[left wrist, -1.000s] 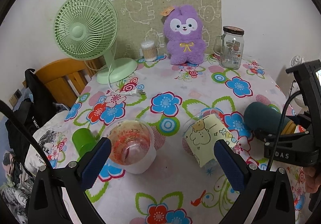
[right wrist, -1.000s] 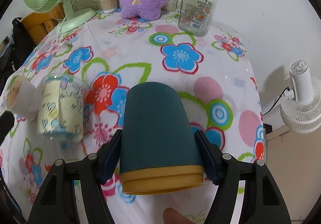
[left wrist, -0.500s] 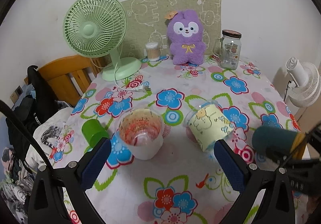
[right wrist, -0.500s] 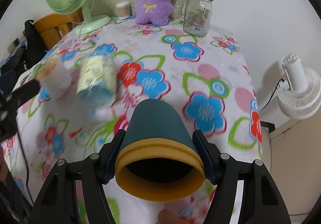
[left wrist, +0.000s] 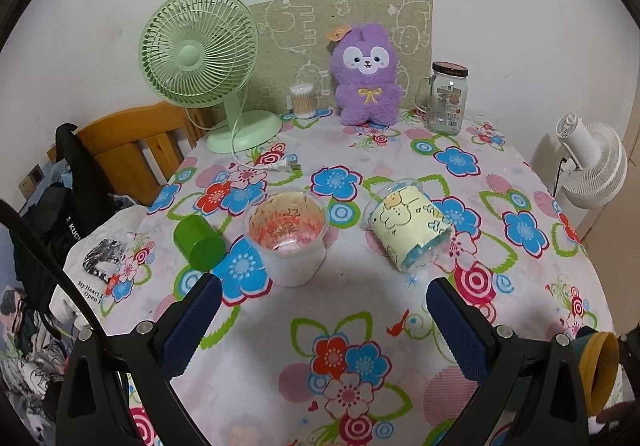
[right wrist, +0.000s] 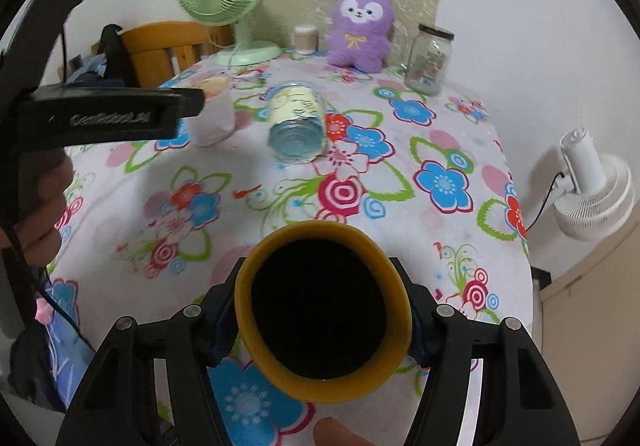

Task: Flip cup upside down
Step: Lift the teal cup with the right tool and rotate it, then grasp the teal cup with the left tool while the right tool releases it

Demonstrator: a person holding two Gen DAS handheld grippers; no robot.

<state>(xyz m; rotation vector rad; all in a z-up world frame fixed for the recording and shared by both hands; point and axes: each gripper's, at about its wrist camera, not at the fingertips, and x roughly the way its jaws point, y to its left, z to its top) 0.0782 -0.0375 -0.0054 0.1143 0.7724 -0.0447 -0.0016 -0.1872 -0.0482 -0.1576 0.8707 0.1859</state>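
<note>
My right gripper (right wrist: 322, 320) is shut on a dark teal cup with a yellow rim (right wrist: 280, 362), held above the near table edge with its dark mouth facing the camera. The same cup shows at the lower right of the left wrist view (left wrist: 598, 372). My left gripper (left wrist: 320, 310) is open and empty above the floral tablecloth (left wrist: 360, 326), short of a white upright cup (left wrist: 288, 238) and a yellow cartoon cup lying on its side (left wrist: 408, 222). A small green cup (left wrist: 198, 242) lies to the left.
At the back stand a green desk fan (left wrist: 200, 58), a cotton swab jar (left wrist: 302, 102), a purple plush toy (left wrist: 366, 78) and a glass jar with handle (left wrist: 446, 98). A wooden chair (left wrist: 132, 150) is at left, a white fan (left wrist: 592, 166) off the table's right.
My right gripper has lifted the teal cup off the table and turned it, so its mouth now faces the camera. Both grippers have drawn back from the table.
</note>
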